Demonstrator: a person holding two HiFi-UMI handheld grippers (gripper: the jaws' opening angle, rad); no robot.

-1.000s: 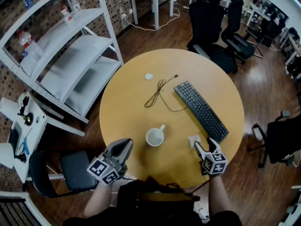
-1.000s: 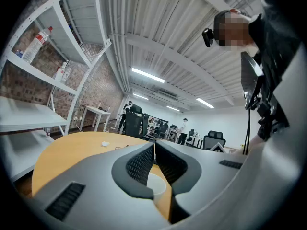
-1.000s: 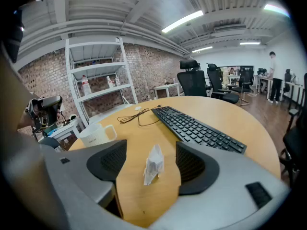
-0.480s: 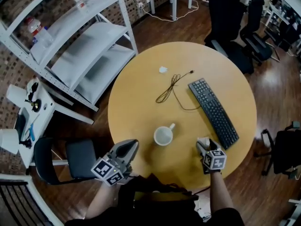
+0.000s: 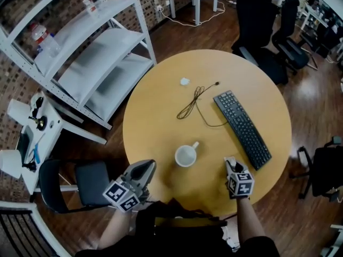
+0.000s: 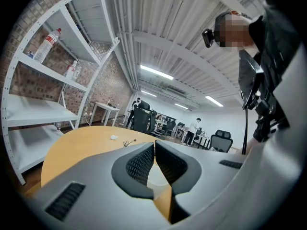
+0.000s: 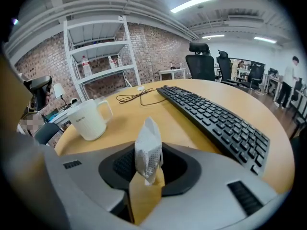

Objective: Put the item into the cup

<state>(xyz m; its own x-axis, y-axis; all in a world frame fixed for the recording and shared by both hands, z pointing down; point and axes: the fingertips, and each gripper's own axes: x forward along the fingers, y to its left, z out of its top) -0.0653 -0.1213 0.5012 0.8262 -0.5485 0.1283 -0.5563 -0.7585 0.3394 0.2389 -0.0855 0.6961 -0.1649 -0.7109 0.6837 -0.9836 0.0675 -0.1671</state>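
Right gripper (image 7: 146,175): jaws closing on a small white paper sachet (image 7: 148,150). The sachet stands upright between the pads, lower end pinched, upper part free above them. In the head view this pair is at the lower right of the frame, over the near edge of the round wooden table (image 5: 155,116) and just beside the near end of the black keyboard (image 5: 242,128).

Left gripper (image 6: 154,150): jaws narrowed to a slit, nothing between them. It sits at the lower left of the head view, by the table edge.

White ceramic mug (image 5: 186,156): upright, mouth up, handle toward upper right. It is at lower centre of the head view, between the two grippers and well apart from the sachet.

Risks, as judged:
- The grip takes only the sachet's low end. Limp paper could fold or slip out on the way to the mug.
- The free upper part may catch the rim, leaving the sachet draped over the edge rather than inside.
- The mug is unsteadied, so a jaw knocking it could slide or tip it.
- Letting go too high could let the light sachet drift past the mouth.
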